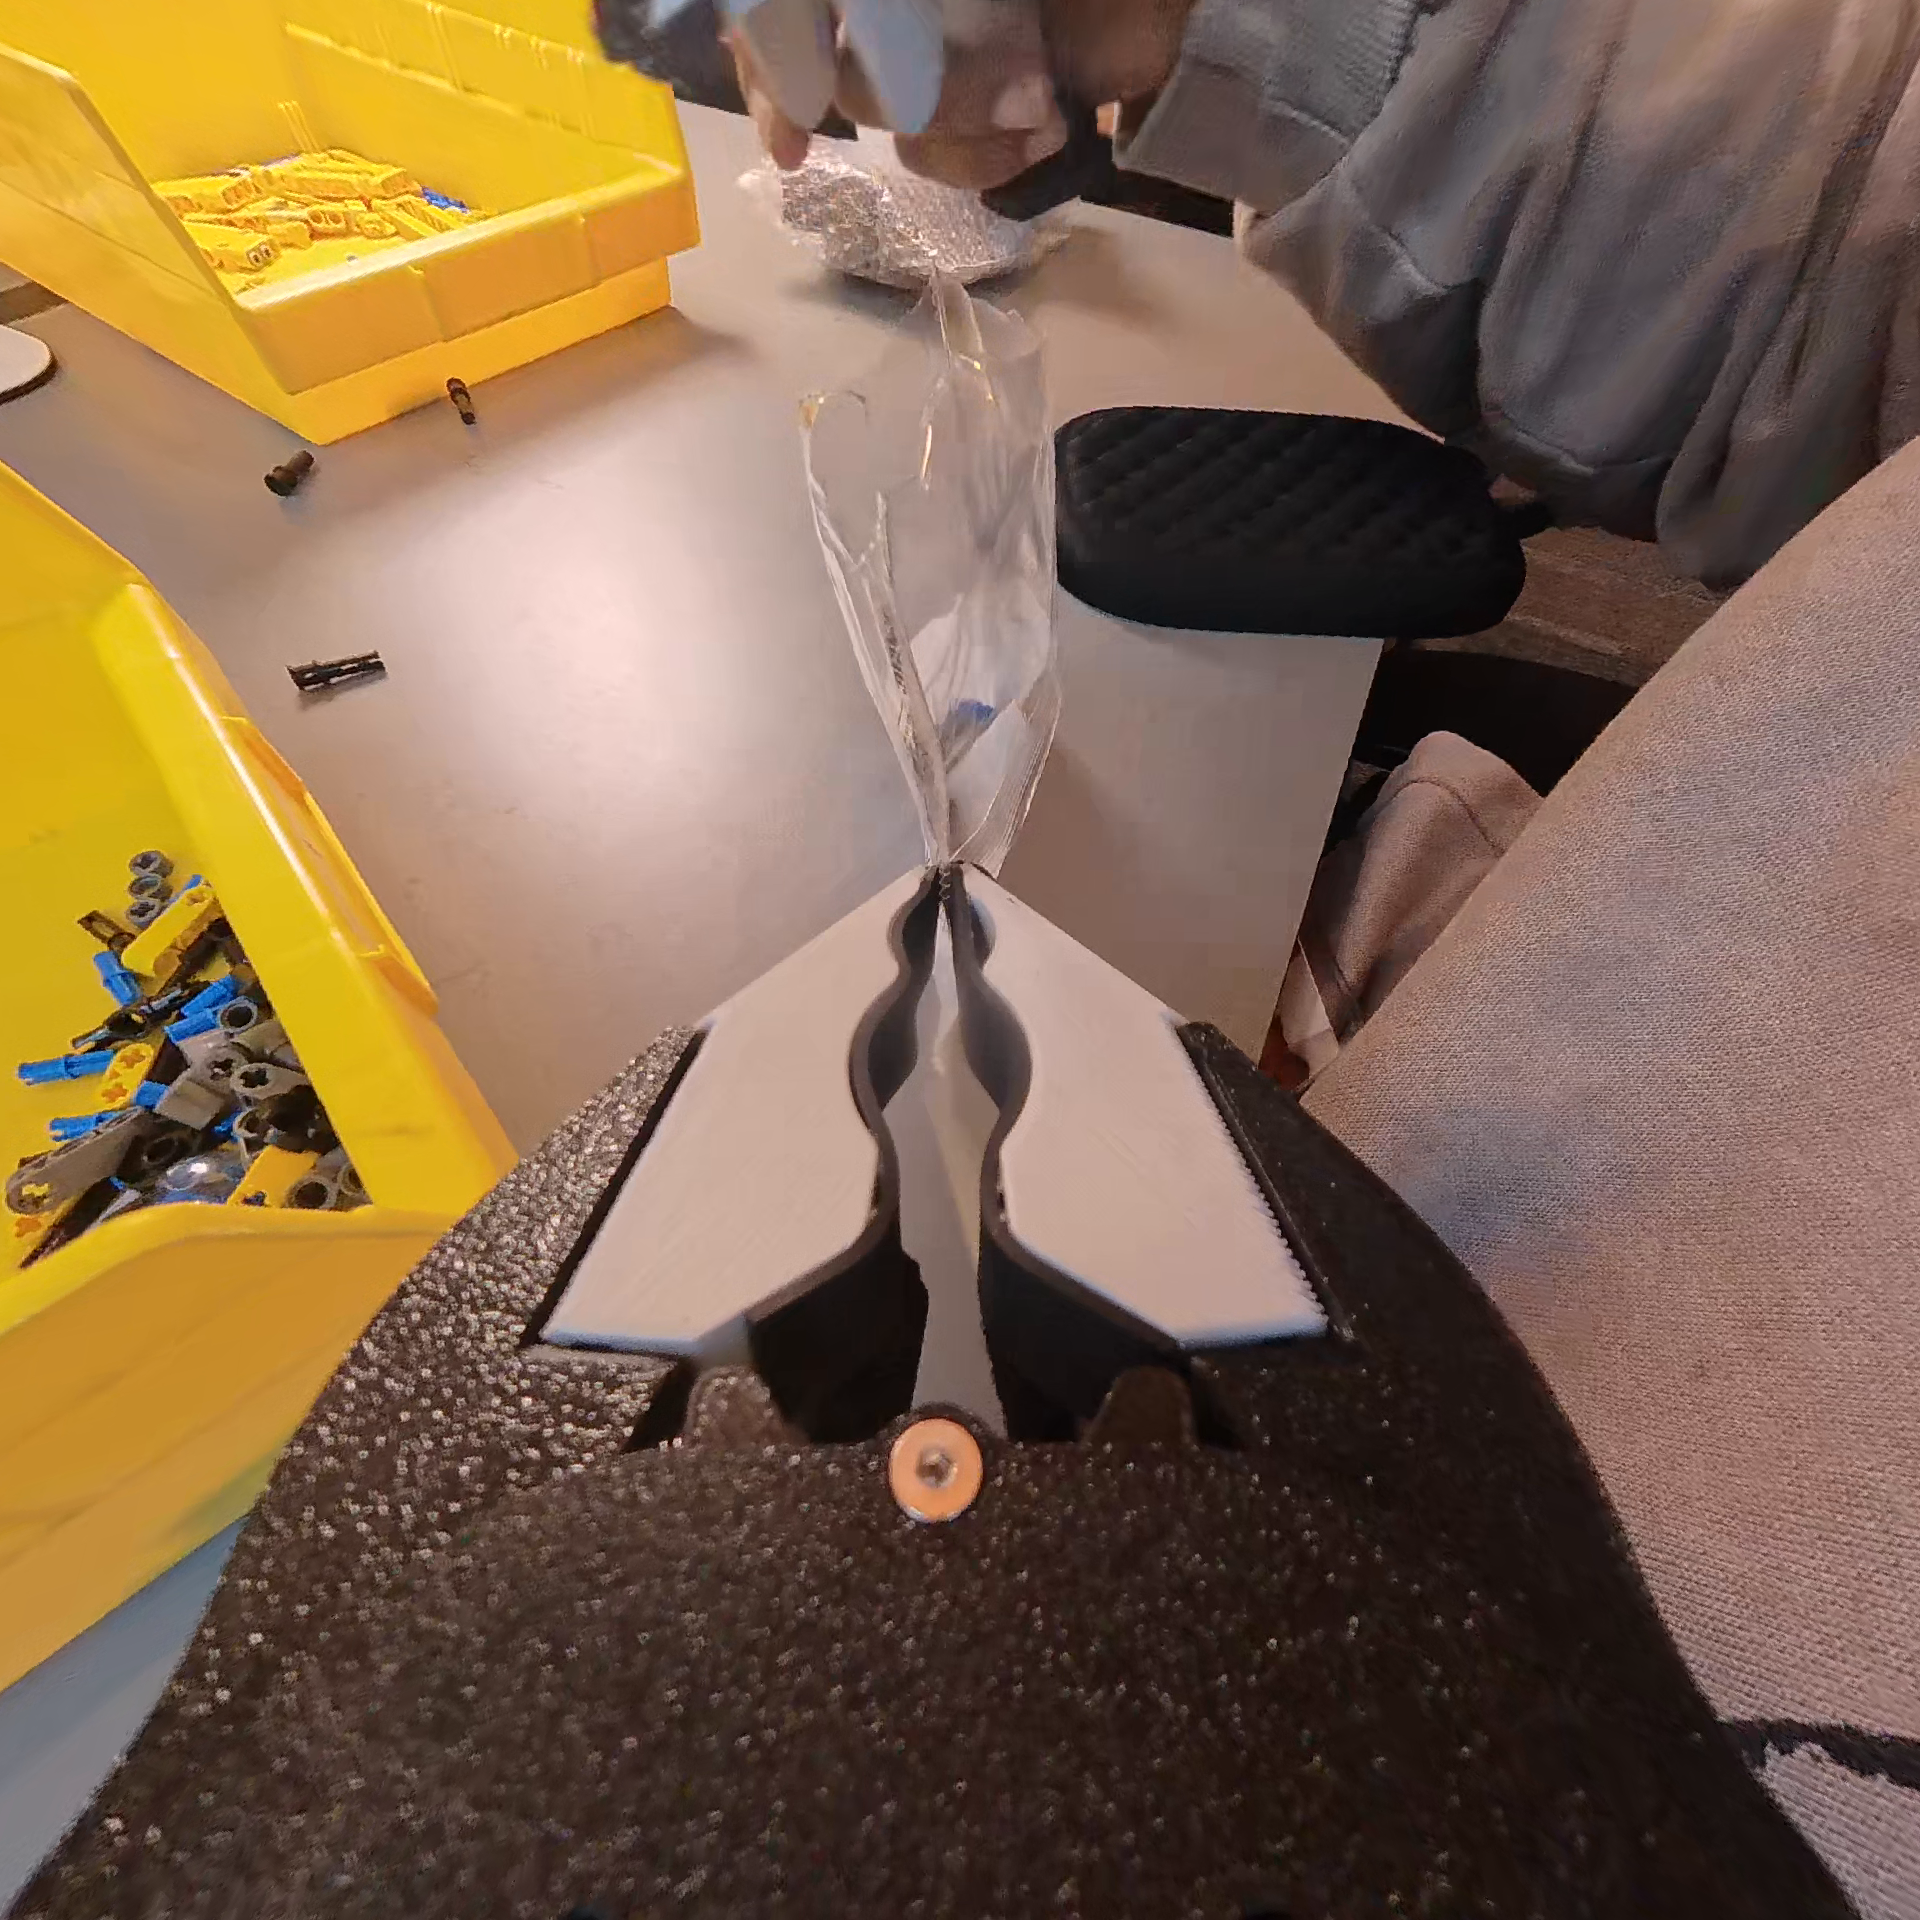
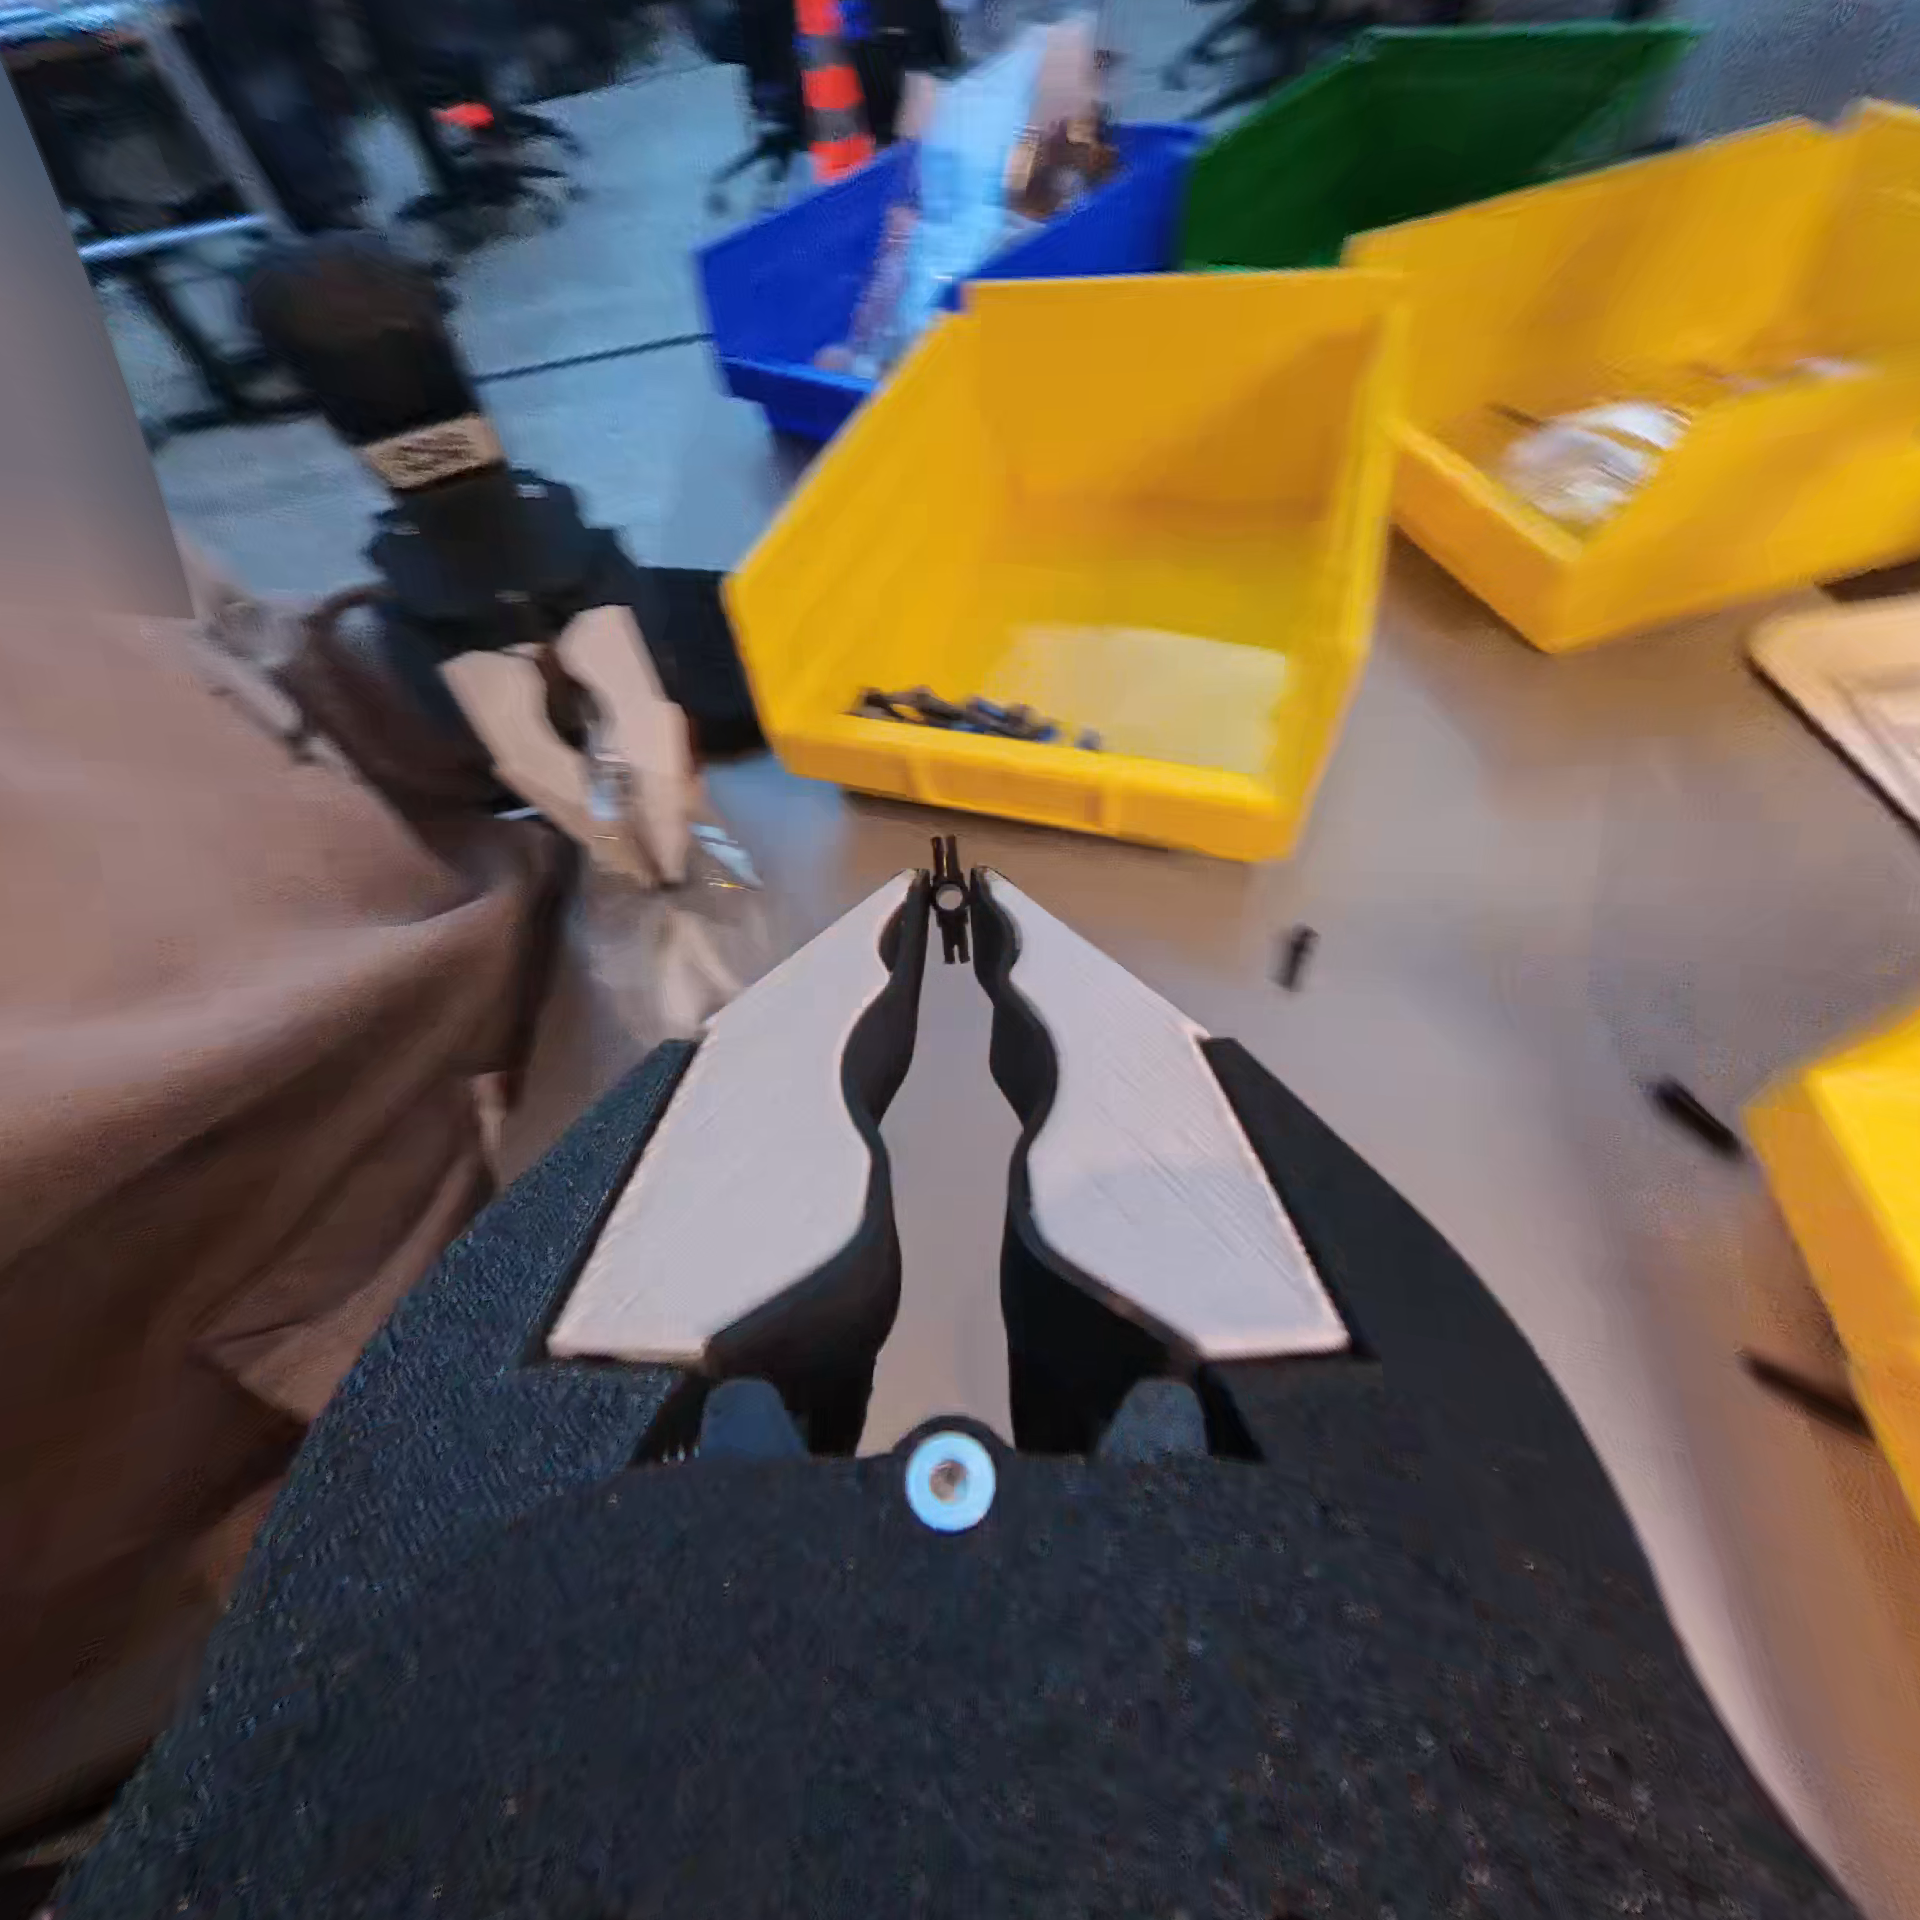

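My left tongs [image 1: 943, 883] are pressed together on the gathered end of a clear plastic bag [image 1: 951, 582], which stretches straight ahead from the tips, its long axis in line with the tongs, toward a lumpy packet of small grey parts [image 1: 904, 234] lying on the desk [image 1: 582, 582] beyond it. My right tongs [image 2: 948, 904] pinch a small black pin [image 2: 947, 902] at the very tips, the pin standing roughly upright between them, and the nearest yellow bin [image 2: 1049, 582] lies directly ahead of that pin, open side facing me, with a few dark pieces along its front lip. To the right of the pin, two loose black pins [image 2: 1294, 954] rest on the desk. Beside the bag, on its left, a yellow bin of mixed blue, grey and black parts [image 1: 177, 1060] sits close to my left tongs.
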A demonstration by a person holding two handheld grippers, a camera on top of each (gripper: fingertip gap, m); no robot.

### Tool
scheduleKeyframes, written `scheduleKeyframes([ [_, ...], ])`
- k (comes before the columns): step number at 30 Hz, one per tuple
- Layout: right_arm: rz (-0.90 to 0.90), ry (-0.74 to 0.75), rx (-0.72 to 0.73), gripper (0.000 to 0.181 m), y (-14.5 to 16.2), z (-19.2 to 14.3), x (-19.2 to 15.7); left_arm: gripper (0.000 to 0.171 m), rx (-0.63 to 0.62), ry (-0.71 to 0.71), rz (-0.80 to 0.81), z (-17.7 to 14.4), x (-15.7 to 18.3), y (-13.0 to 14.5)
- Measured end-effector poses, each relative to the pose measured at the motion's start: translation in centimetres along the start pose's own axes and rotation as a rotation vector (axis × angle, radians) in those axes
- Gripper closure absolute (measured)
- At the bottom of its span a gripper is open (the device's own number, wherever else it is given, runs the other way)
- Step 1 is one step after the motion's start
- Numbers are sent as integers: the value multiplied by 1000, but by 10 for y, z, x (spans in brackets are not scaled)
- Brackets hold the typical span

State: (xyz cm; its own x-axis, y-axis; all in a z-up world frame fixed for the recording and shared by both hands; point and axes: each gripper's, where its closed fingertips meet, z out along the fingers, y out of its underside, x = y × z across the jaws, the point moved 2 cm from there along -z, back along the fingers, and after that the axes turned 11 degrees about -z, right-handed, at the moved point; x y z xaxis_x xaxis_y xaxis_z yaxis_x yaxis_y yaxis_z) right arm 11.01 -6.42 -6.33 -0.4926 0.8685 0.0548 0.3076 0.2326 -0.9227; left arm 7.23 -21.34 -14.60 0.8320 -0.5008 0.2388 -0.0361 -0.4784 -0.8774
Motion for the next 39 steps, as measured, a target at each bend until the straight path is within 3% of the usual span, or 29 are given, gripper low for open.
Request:
scheduleKeyframes([
  [3, -100, -191, -35, 173, -19, 18, -53, 171, 5, -6, 3, 0, 0, 0],
  [6, -108, -211, -80, 161, -16, 23, -60, 171, 10, -8, 8, -1, 0, -1],
  [8, -100, -124, -76, 160, -14, 19, -39, 171, 9, -8, 11, -2, 1, 0],
  [10, -70, 56, -123, 161, -2, 12, 2, 171, 10, -10, 14, -2, 2, 0],
  [14, 33, 514, -489, 160, 85, -18, 97, 171, 25, -13, 9, -6, 2, 0],
  [16, 150, 577, -521, 155, 117, -19, 116, 171, 33, -11, 6, -7, 2, 0],
  [19, 246, 704, -524, 145, 141, -22, 142, 171, 36, -4, 3, -8, 3, 0],
  [27, 411, 867, -492, 142, 159, -17, 177, 171, 35, 6, 1, -8, 3, 0],
  [29, 455, 869, -457, 146, 161, -17, 182, 171, 35, 7, 2, -8, 4, 0],
  [32, 476, 854, -466, 172, 163, -21, 184, 171, 36, 10, 6, -8, 4, 1],
  [35, 489, 786, -468, 173, 160, -21, 175, 171, 42, 10, 2, -9, 5, 0],
  [37, 458, 658, -315, 173, 128, -7, 159, 171, 45, 4, -2, -9, 4, 0],
  [39, 375, 438, -90, 173, 66, 13, 123, 171, 44, -3, -12, -9, 2, 0],
])
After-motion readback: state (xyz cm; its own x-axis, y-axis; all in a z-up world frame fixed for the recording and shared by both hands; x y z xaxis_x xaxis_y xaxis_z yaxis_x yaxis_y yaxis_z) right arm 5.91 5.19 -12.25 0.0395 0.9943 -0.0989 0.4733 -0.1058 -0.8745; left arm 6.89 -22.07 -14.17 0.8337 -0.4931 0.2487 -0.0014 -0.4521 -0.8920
